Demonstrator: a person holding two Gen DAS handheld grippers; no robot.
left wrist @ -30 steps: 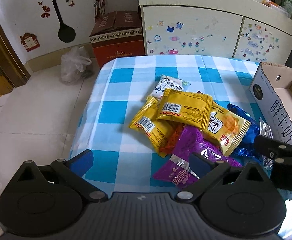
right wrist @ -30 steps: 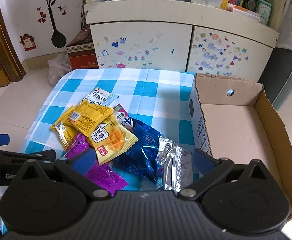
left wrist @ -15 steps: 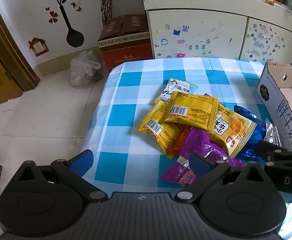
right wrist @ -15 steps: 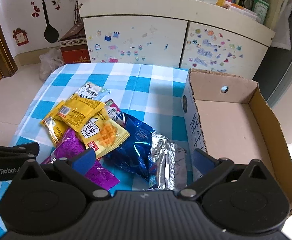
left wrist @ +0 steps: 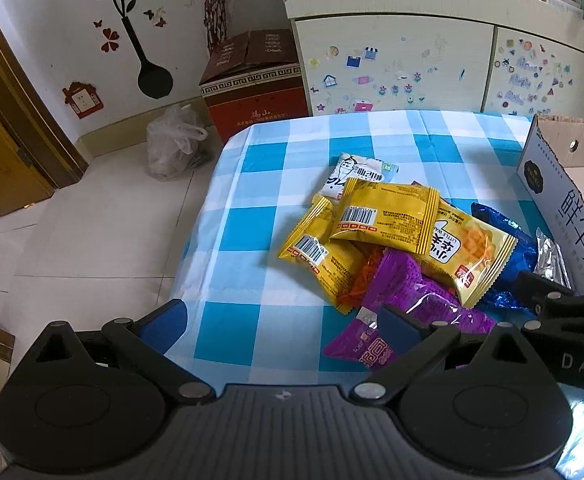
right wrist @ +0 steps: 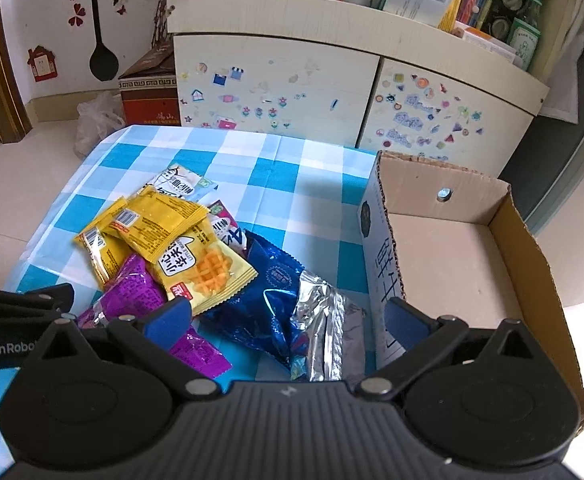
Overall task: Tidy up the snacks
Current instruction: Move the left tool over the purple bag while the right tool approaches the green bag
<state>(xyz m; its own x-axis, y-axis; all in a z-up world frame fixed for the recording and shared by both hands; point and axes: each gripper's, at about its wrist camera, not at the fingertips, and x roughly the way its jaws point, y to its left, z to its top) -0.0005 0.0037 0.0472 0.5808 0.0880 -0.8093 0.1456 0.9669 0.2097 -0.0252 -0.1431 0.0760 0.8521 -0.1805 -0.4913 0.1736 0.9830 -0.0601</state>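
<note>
nearest in, the left gripper hung over the near edge of the checked tablecloth with its jaws spread wide and nothing between them, one blue fingertip out past the cloth's corner, the other above the purple packet, probably so it could drop on that one first. the right gripper was just as wide and just as empty, poised above the crumpled blue and silver bag, with its right finger up against the wall of the cardboard box; sitting between pile and box like that looked like a setup for short carries. a little further out, the snacks lay in one loose overlapping heap in the middle of the cloth: the waffle packet on top of the purple and blue ones, two yellow packets barcode-up and stacked slantwise over it, and a white packet at the far side, half tucked under the yellows. the box stood open at the right of the heap, touching the blue bag's foil end, and its floor showed bare, so nothing had gone in. beyond the table was a stickered cabinet against the wall, its top crowded with boxes and bottles.
</note>
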